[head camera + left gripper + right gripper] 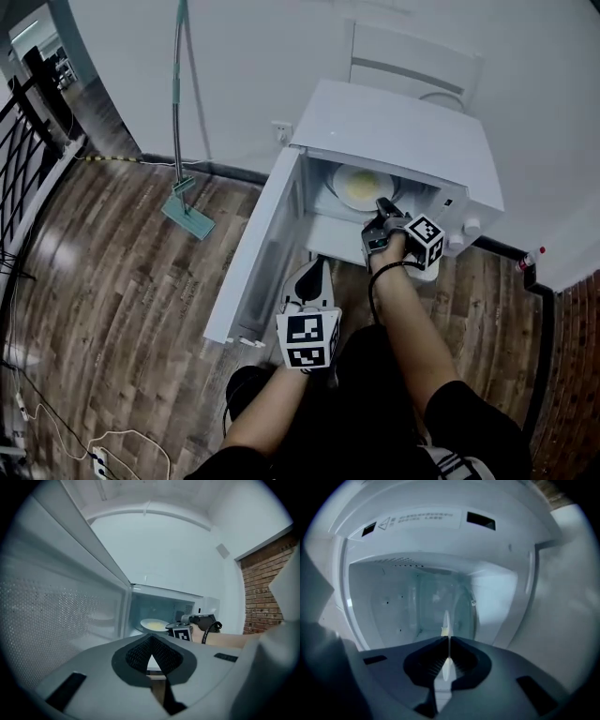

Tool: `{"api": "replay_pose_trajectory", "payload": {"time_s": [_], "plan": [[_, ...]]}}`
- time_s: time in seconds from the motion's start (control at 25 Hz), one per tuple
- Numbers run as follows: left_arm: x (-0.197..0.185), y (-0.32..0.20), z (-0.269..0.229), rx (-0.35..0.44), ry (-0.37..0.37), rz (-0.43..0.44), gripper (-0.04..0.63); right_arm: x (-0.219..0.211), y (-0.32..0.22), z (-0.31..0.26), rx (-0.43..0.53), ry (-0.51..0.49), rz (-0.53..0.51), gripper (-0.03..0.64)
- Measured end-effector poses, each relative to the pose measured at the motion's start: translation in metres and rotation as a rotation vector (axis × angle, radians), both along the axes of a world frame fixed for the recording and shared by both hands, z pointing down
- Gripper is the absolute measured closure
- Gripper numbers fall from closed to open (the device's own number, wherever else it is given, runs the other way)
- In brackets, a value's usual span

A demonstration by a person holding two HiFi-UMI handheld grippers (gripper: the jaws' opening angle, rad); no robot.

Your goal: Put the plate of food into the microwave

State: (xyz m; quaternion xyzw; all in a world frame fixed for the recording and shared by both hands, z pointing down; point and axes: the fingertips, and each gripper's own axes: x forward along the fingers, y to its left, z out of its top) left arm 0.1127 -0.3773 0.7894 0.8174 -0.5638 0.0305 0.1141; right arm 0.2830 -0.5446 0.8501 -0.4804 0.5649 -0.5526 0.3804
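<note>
The white microwave stands open, its door swung out to the left. A white plate of yellow food rests inside the cavity. My right gripper reaches into the opening and is shut on the plate's near rim. In the right gripper view the plate shows edge-on, pinched between the jaws of the right gripper. My left gripper hangs lower, in front of the opening beside the door, shut and holding nothing. From the left gripper I see the plate and the right gripper.
A mop leans on the wall left of the microwave, near a wall socket. A bottle with a red cap lies at the right. A black railing and cables line the left. The open door fills the left gripper view's left side.
</note>
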Motion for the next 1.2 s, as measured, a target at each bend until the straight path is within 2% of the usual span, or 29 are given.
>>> {"api": "replay_pose_trajectory", "payload": {"time_s": [0.16, 0.4, 0.48, 0.64, 0.8, 1.0, 1.08, 1.2], "plan": [[0.000, 0.002, -0.006, 0.018, -0.006, 0.000, 0.597, 0.005, -0.018, 0.005, -0.052, 0.020, 0.025, 0.595], [-0.005, 0.009, -0.007, 0.021, -0.007, -0.014, 0.597, 0.011, -0.036, 0.004, -0.103, 0.120, 0.051, 0.594], [-0.006, 0.012, -0.008, 0.026, -0.012, -0.013, 0.597, 0.014, -0.040, 0.002, -0.114, 0.181, 0.059, 0.595], [-0.004, 0.015, -0.008, 0.025, -0.021, -0.011, 0.597, 0.016, -0.045, -0.003, -0.152, 0.360, 0.054, 0.594], [0.001, 0.020, -0.012, 0.033, -0.024, -0.001, 0.597, 0.021, -0.043, -0.011, -0.203, 0.669, 0.066, 0.565], [0.001, 0.027, -0.015, 0.039, -0.025, 0.002, 0.597, 0.024, -0.038, -0.020, -0.216, 0.964, 0.103, 0.546], [-0.001, 0.029, -0.013, 0.042, -0.028, -0.001, 0.597, 0.024, -0.037, -0.023, -0.213, 1.040, 0.120, 0.534], [-0.003, 0.032, -0.008, 0.031, -0.035, -0.009, 0.597, 0.026, -0.036, -0.024, -0.215, 1.102, 0.159, 0.528]]}}
